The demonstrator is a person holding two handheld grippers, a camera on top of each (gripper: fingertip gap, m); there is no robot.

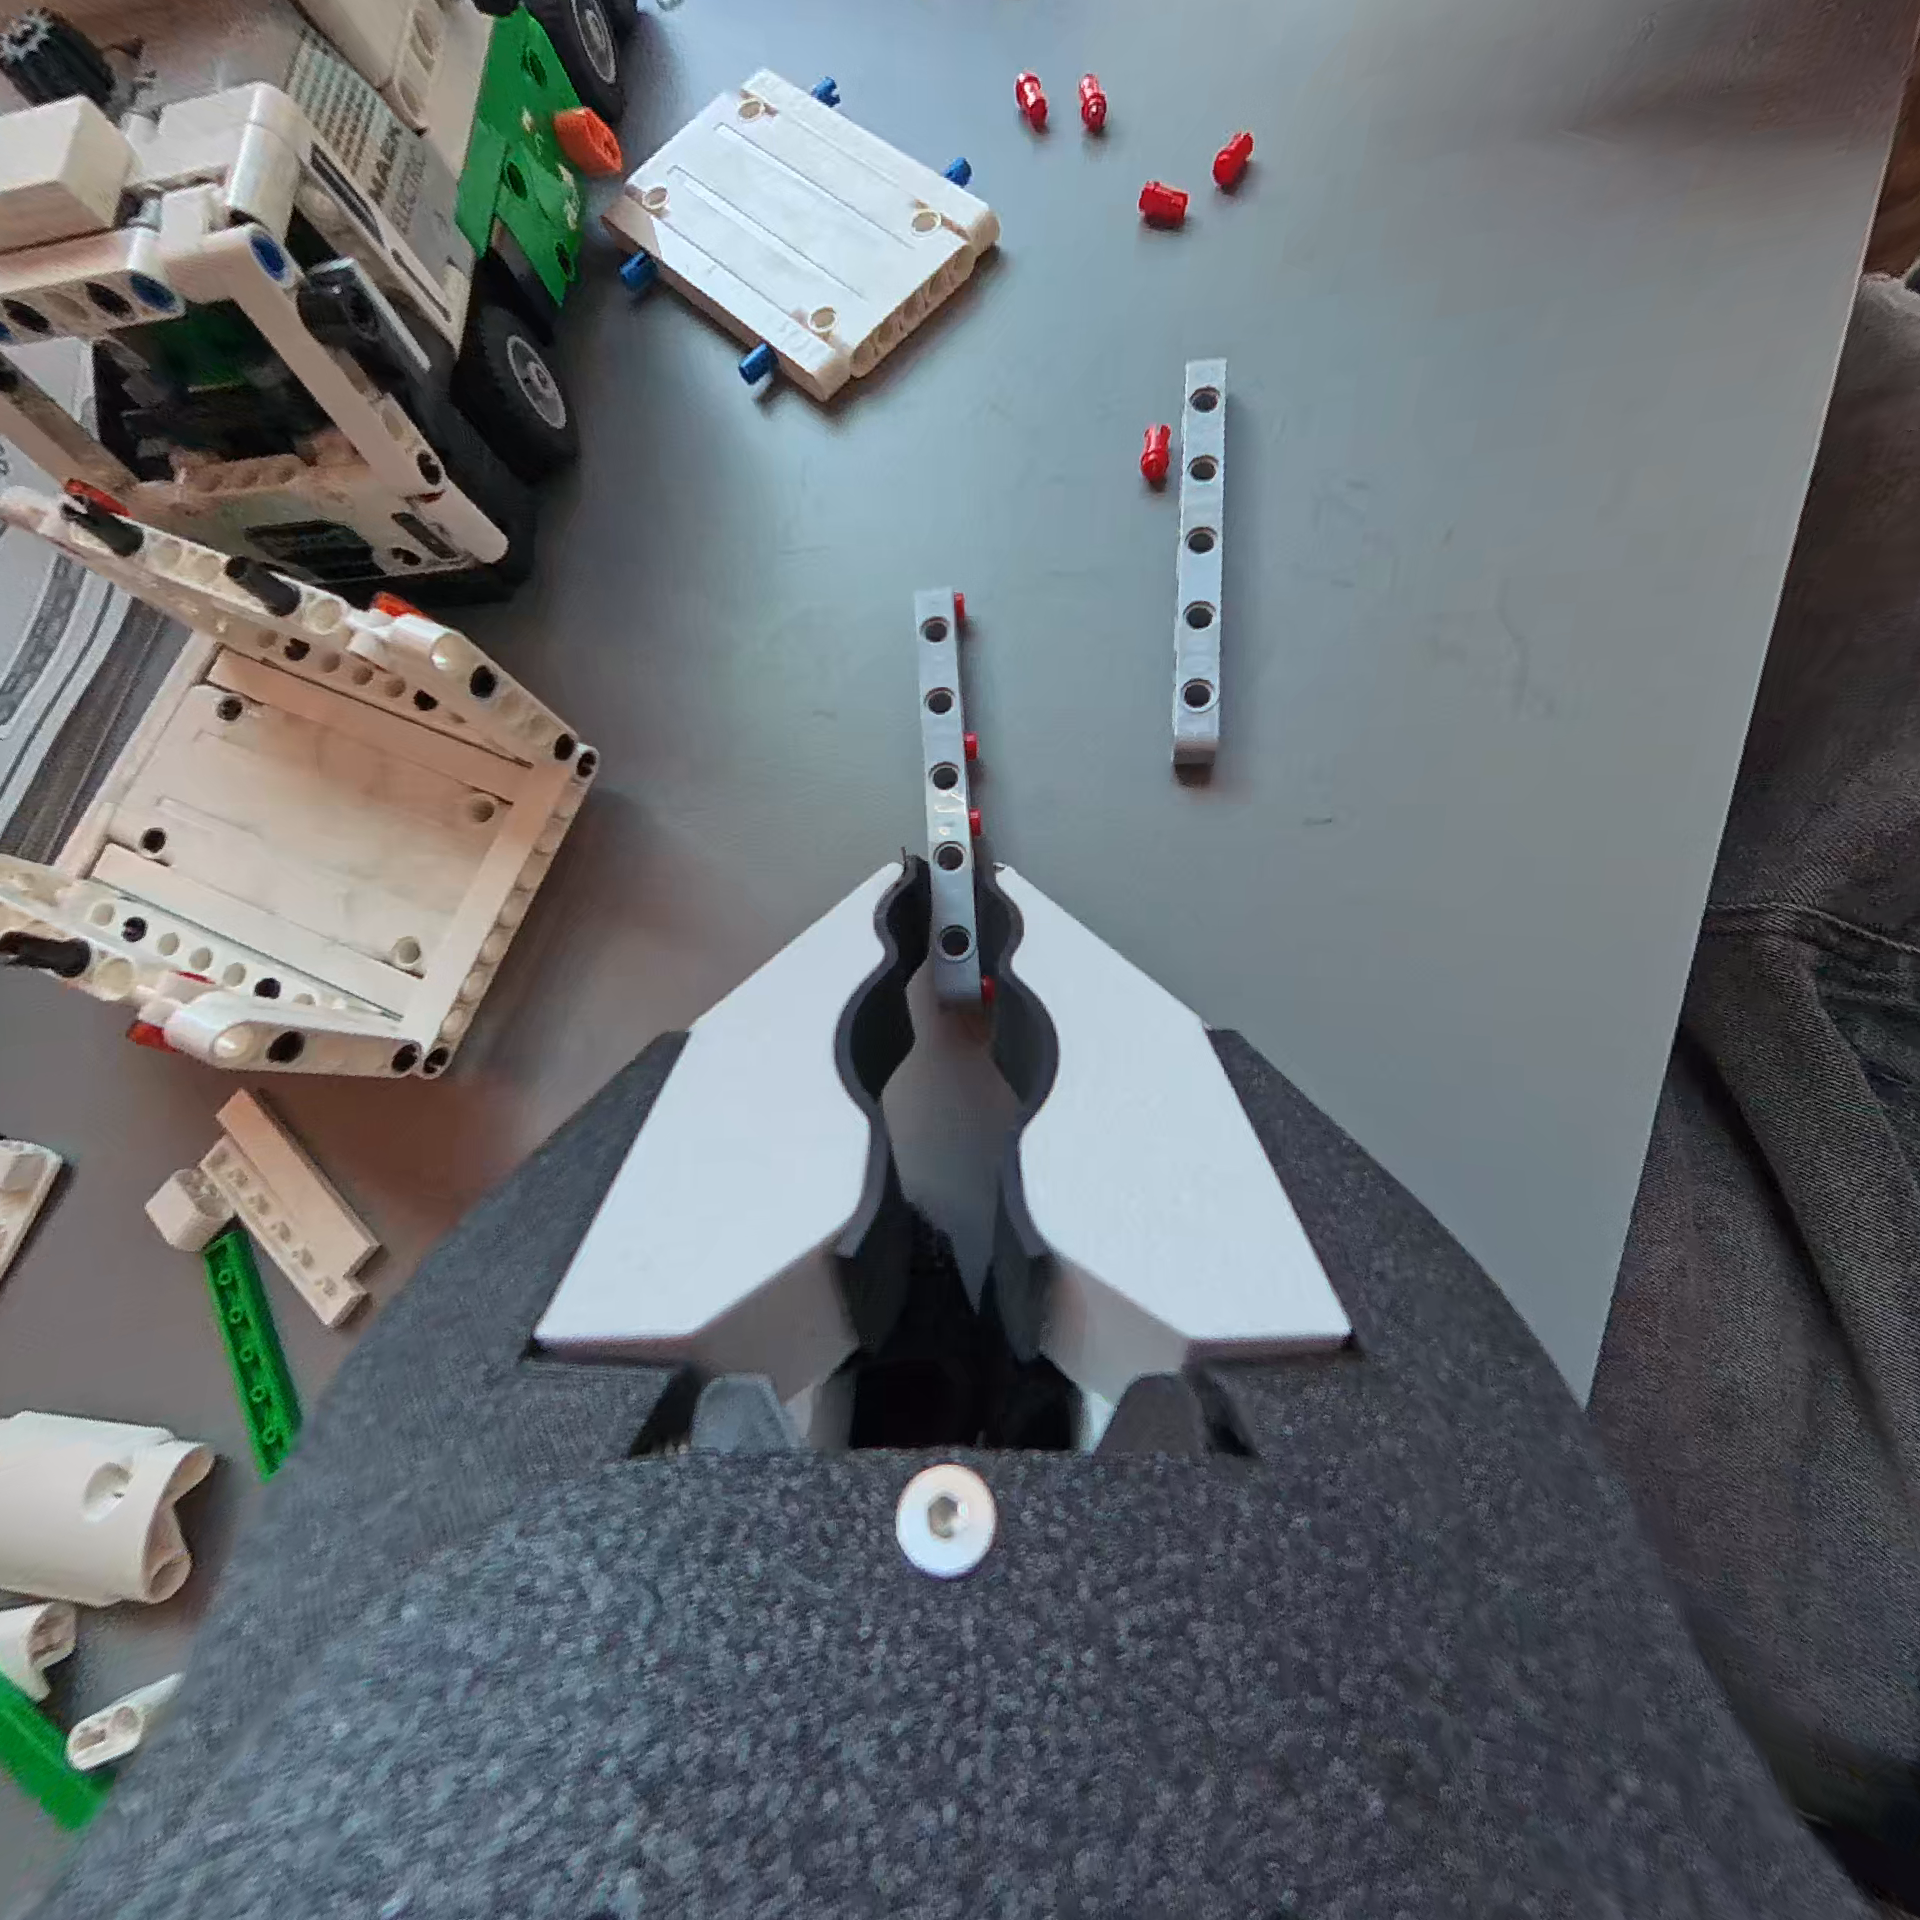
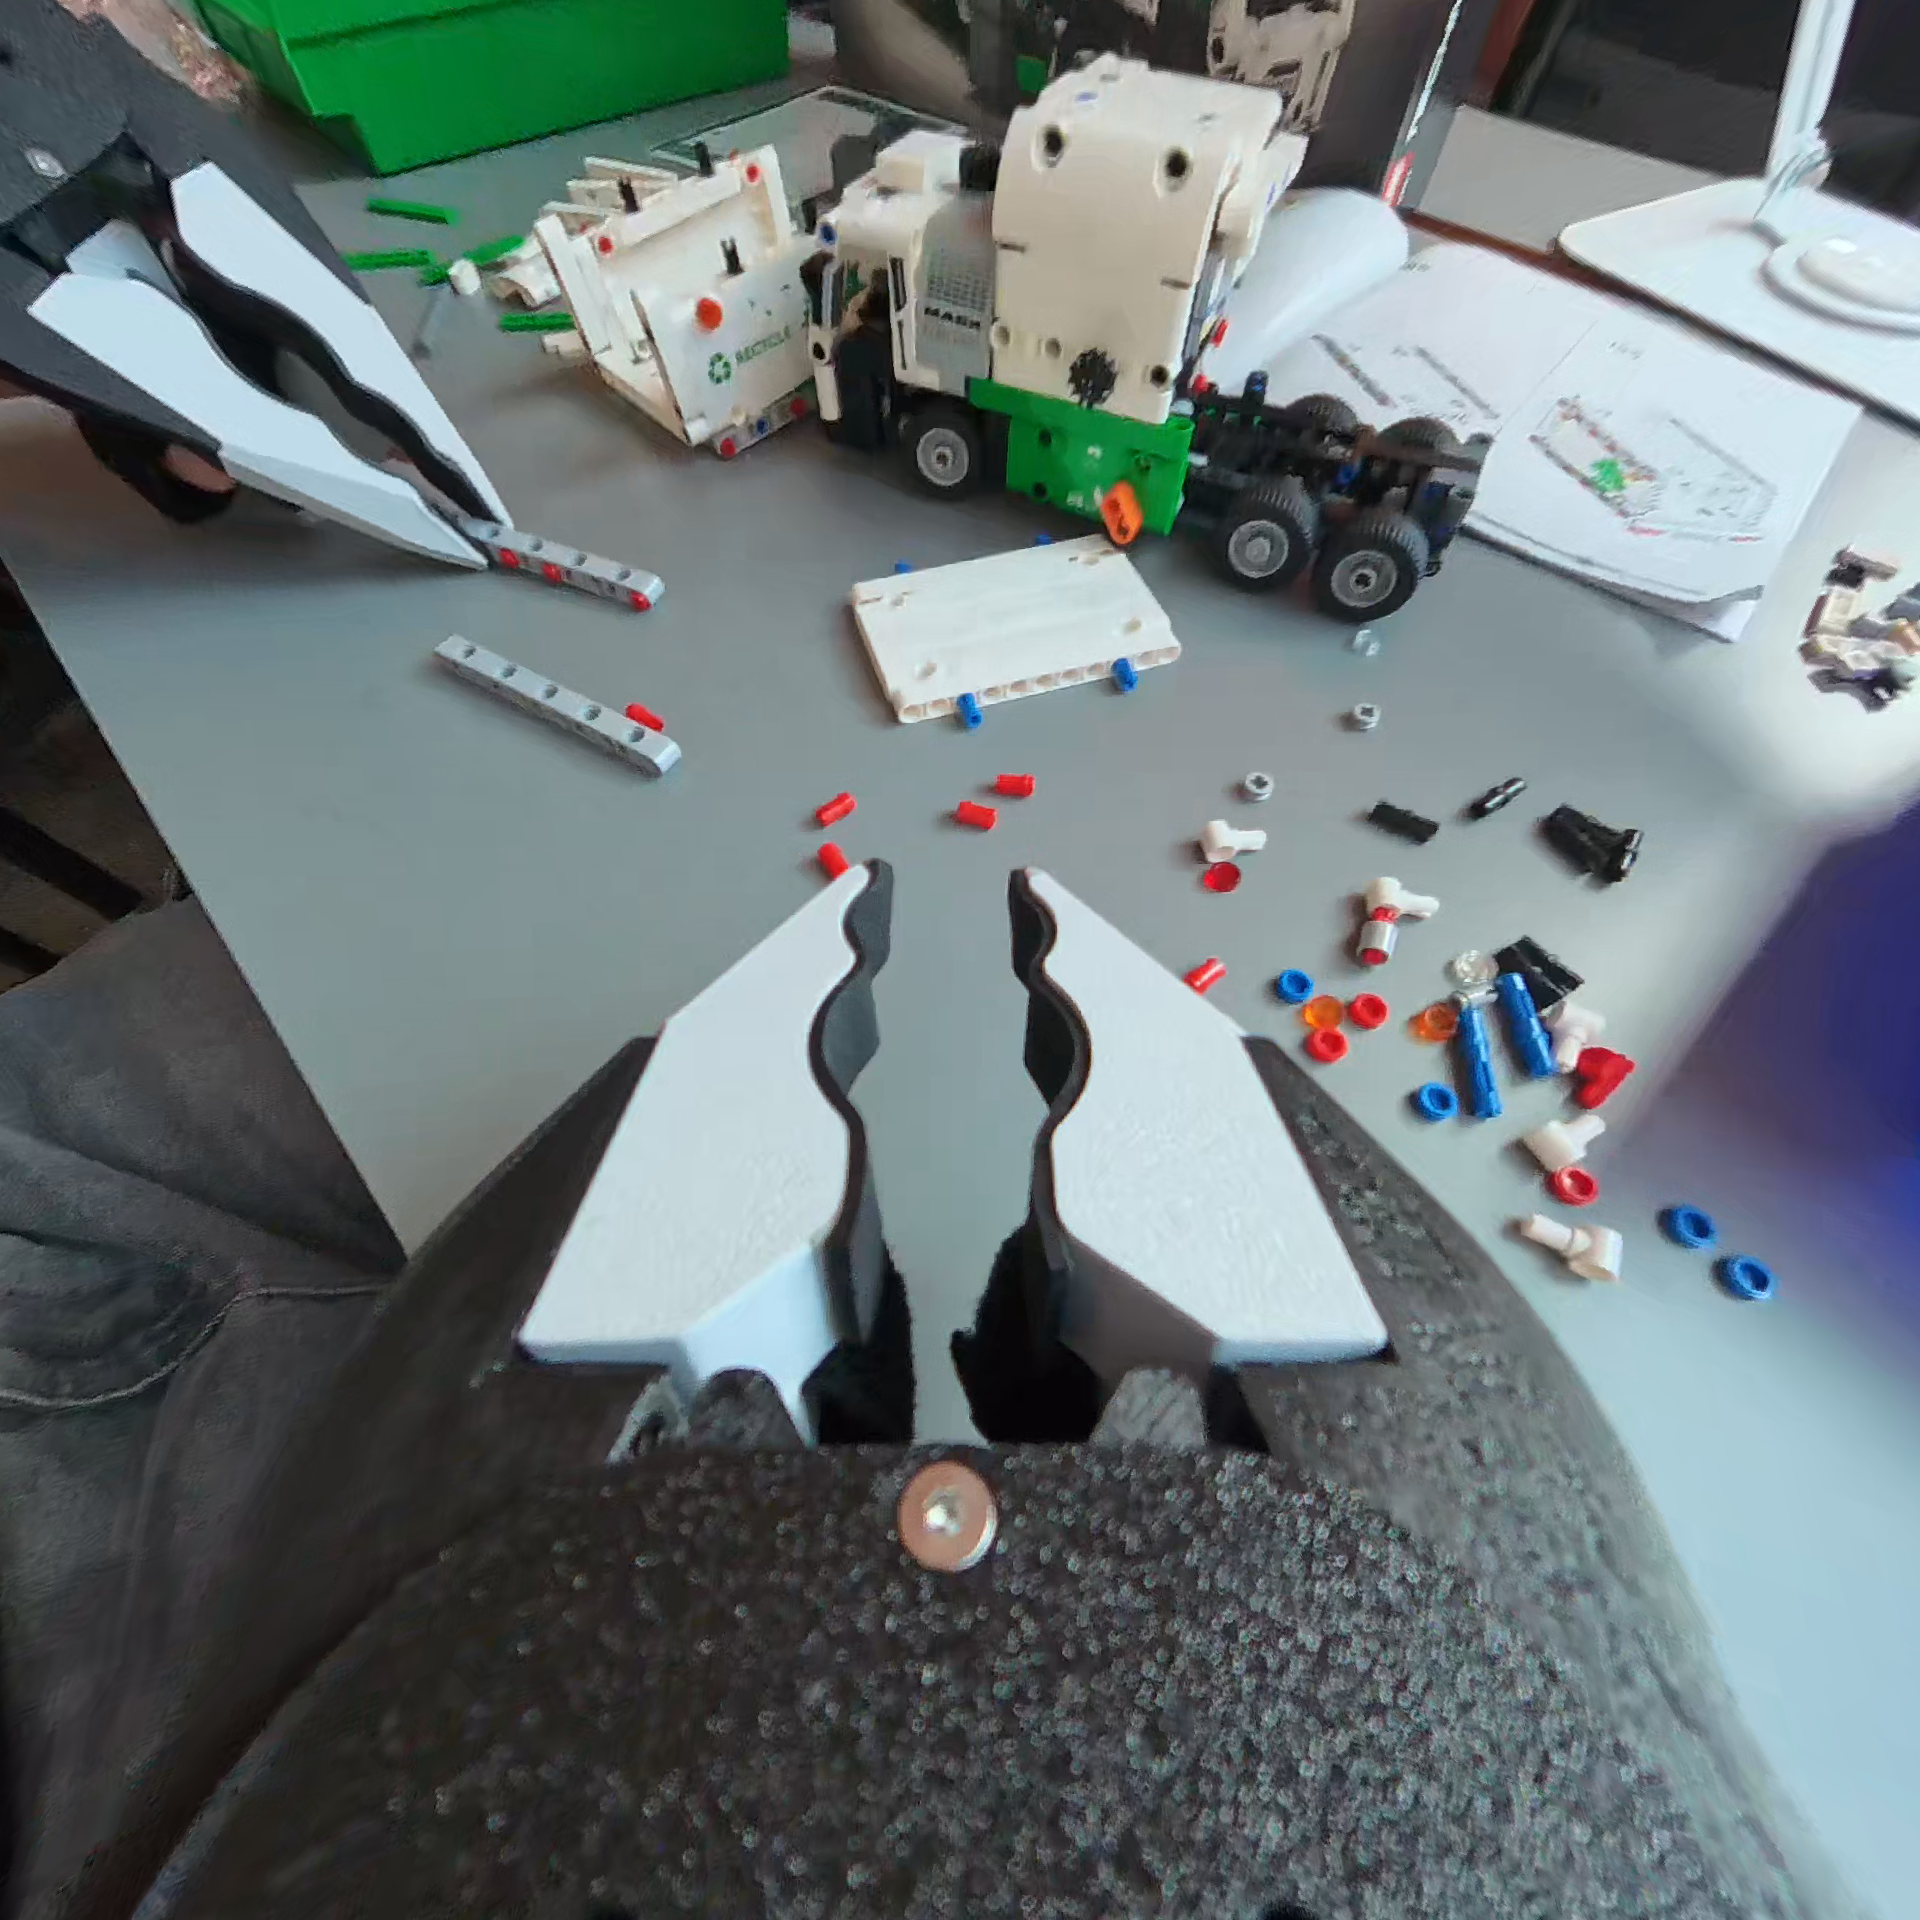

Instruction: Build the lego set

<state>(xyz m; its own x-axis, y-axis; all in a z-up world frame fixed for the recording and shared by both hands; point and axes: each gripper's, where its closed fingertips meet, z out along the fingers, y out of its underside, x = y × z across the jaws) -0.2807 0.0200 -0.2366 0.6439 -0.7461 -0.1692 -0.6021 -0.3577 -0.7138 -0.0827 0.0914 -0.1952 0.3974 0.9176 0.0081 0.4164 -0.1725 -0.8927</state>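
Currently left gripper [image 1: 951,883] fingers clamp the near end of a grey liftarm beam [image 1: 948,779] with red pins, on the table [image 1: 1455,935]. Light, stiff, slippery; grip flat sides. Right gripper [image 2: 951,883] parted, empty, near loose red pins [image 2: 977,814].

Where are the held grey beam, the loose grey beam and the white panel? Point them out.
Held grey beam [image 1: 943,774], left wrist view: its middle hole, beyond the fingertips.
Loose grey beam [image 1: 1200,540], left wrist view: its middle hole.
White panel [image 2: 1013,623], right wrist view: the centre of its flat top face.
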